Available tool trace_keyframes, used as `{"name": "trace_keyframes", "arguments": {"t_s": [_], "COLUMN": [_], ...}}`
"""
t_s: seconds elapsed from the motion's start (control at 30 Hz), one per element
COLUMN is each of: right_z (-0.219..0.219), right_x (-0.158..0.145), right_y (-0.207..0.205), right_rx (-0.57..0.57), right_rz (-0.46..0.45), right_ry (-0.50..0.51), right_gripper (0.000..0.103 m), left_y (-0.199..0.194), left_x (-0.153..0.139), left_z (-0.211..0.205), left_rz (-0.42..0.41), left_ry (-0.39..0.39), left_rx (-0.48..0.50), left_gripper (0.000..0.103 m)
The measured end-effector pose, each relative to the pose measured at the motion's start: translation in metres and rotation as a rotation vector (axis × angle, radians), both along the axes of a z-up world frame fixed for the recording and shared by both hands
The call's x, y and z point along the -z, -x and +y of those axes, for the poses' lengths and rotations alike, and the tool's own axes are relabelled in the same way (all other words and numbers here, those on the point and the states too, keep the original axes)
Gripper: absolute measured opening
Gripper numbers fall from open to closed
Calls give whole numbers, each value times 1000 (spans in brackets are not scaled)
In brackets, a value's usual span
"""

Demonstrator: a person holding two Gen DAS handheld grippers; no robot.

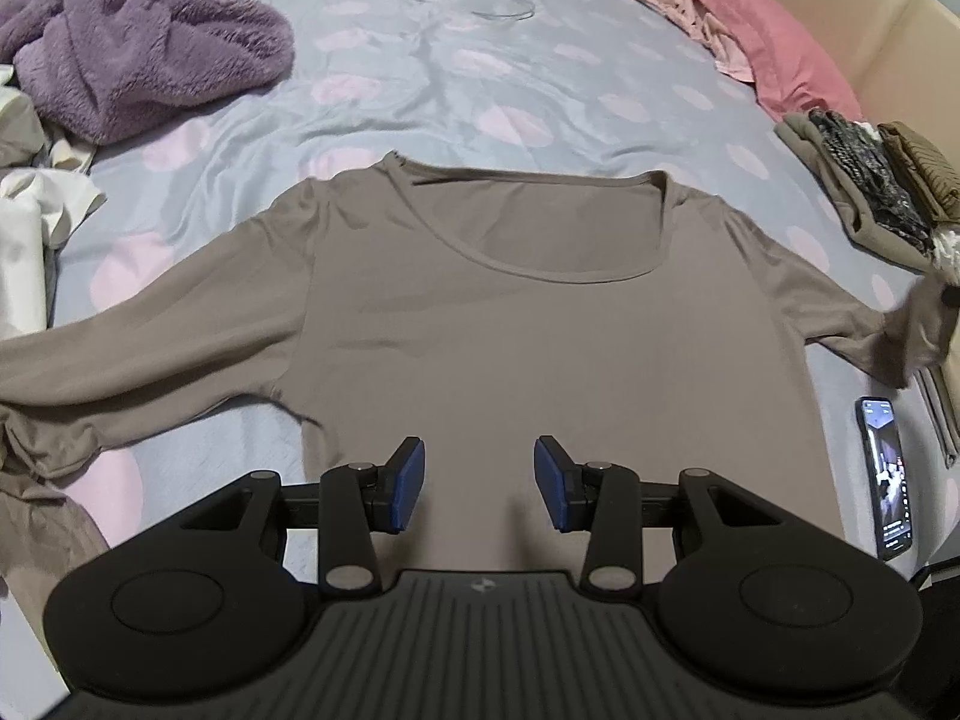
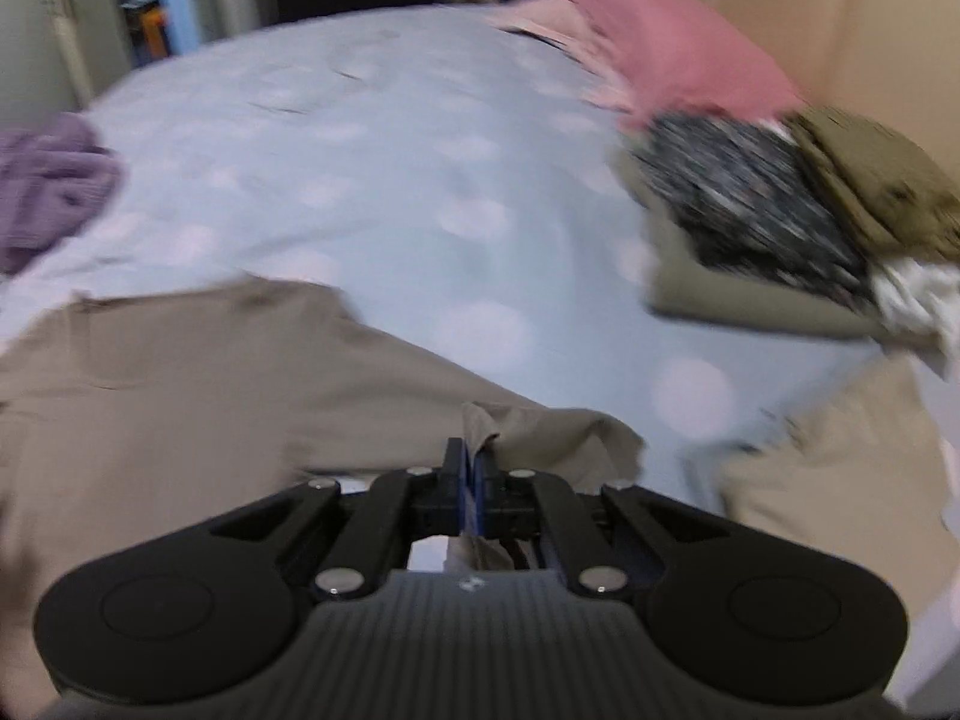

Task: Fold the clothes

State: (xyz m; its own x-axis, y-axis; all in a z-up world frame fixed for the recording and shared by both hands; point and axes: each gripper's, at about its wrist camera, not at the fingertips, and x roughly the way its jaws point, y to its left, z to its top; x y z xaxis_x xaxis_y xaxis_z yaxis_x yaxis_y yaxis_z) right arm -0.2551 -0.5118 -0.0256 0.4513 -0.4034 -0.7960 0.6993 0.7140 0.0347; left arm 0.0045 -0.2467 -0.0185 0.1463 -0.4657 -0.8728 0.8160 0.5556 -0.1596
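A taupe long-sleeved shirt (image 1: 516,336) lies flat on the bed, neckline away from me, sleeves spread to both sides. My left gripper (image 1: 479,483) is open and empty, hovering over the shirt's lower body. My right gripper (image 2: 473,468) is shut on the end of the shirt's right sleeve (image 2: 540,432), which is lifted a little off the sheet. That sleeve end shows raised at the right edge of the left wrist view (image 1: 918,330). The right wrist view is blurred by motion.
The bed has a blue sheet with pink dots (image 1: 480,72). A purple fluffy garment (image 1: 144,42) lies far left, white cloth (image 1: 30,228) at left. A stack of folded clothes (image 1: 876,180) and a pink pillow (image 1: 774,42) lie at right. A phone (image 1: 888,474) lies near right.
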Motion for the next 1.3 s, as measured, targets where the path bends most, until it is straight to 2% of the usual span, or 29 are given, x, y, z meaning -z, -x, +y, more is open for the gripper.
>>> {"name": "trace_keyframes", "arguments": {"t_s": [0.27, 0.4, 0.5, 0.53, 0.67, 0.73, 0.87, 1.1, 1.3], "right_z": [55, 77, 89, 90, 88, 83, 71, 51, 36], "right_x": [-23, -24, -15, -12, 1, 2, 3, 12, 16], "right_y": [-62, -85, -98, -100, -104, -102, -94, -80, -64], "right_rx": [-249, -339, -376, -377, -353, -323, -268, -178, -123], "right_rz": [-85, -119, -100, -92, -74, -79, -72, -2, 16], "right_ry": [-101, -169, -161, -155, -164, -164, -158, -133, -130], "right_gripper": [3, 3, 4, 8, 12, 25, 25, 26, 27], "left_y": [7, 11, 15, 17, 25, 32, 45, 67, 84], "left_x": [-8, -9, -7, -6, -4, -3, -1, 12, 35], "left_z": [-5, -7, -9, -9, -14, -18, -32, -79, -127], "left_rz": [-13, -12, -10, -10, -8, -6, 17, 133, 214], "left_ry": [26, 32, 30, 29, 28, 25, 23, 65, 5], "left_rx": [37, 50, 67, 75, 108, 130, 182, 156, 134], "left_gripper": [38, 38, 38, 38, 38, 38, 39, 39, 40]}}
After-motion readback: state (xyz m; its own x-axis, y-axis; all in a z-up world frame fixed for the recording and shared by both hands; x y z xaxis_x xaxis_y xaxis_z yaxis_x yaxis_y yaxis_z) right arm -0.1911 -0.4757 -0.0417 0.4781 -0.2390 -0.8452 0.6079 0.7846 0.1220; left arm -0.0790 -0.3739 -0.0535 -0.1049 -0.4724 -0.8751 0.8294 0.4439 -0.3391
